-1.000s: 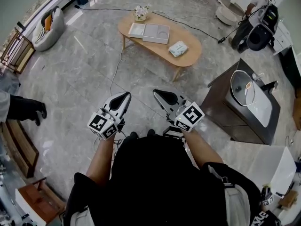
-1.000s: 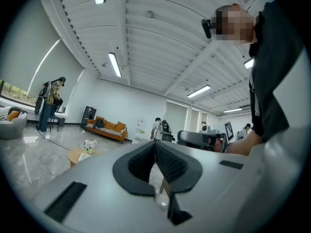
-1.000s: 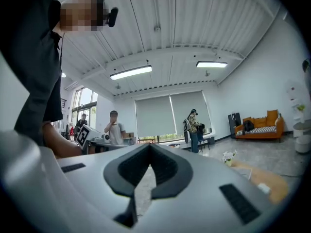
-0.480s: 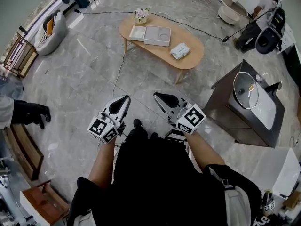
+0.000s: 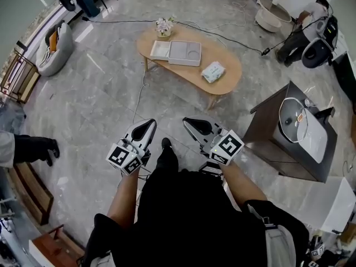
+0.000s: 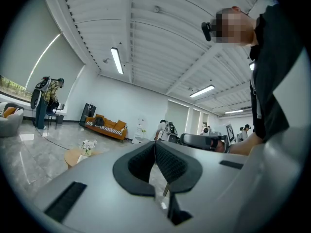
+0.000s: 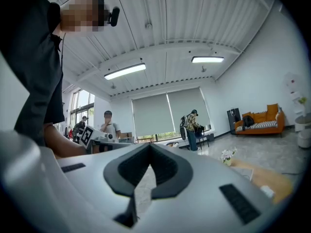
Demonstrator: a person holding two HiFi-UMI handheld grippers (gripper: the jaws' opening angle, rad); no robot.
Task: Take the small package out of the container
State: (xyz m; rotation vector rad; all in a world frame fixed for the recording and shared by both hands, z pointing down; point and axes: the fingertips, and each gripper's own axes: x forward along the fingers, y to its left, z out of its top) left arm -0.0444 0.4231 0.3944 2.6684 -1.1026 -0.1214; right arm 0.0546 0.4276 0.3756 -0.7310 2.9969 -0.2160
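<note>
1. The left gripper (image 5: pixel 148 125) and the right gripper (image 5: pixel 190 122) are both held level in front of the person, each with its dark ribbed pads pressed together on nothing. If they arrive at the target closed like this, I expect they would shove it, not take it.
2. The oval light-wood coffee table (image 5: pixel 228 57) stands well ahead across the grey marble floor (image 5: pixel 100 99). On it lies the flat white plastic container with compartments (image 5: pixel 184 39), with a smaller white open box (image 5: pixel 160 35) touching its left end.
3. A soft white packet with green print (image 5: pixel 213 72) lies on the bare tabletop to the right of the container, apart from it. At this range I cannot tell whether any compartment holds a package, so picking the wrong thing is a real risk.
4. A thin dark cable (image 5: pixel 137 93) runs over the floor from the table's near leg toward the person's black shoe (image 5: pixel 166 144). A foot could catch it on the way in.
5. The small pot of pale flowers (image 5: pixel 163 25) stands just beside the box. A wide reach by the left gripper could tip it.
6. The container looks light; a pinch that also catches its wall might drag or lift it. The other gripper would likely need to steady it.
</note>
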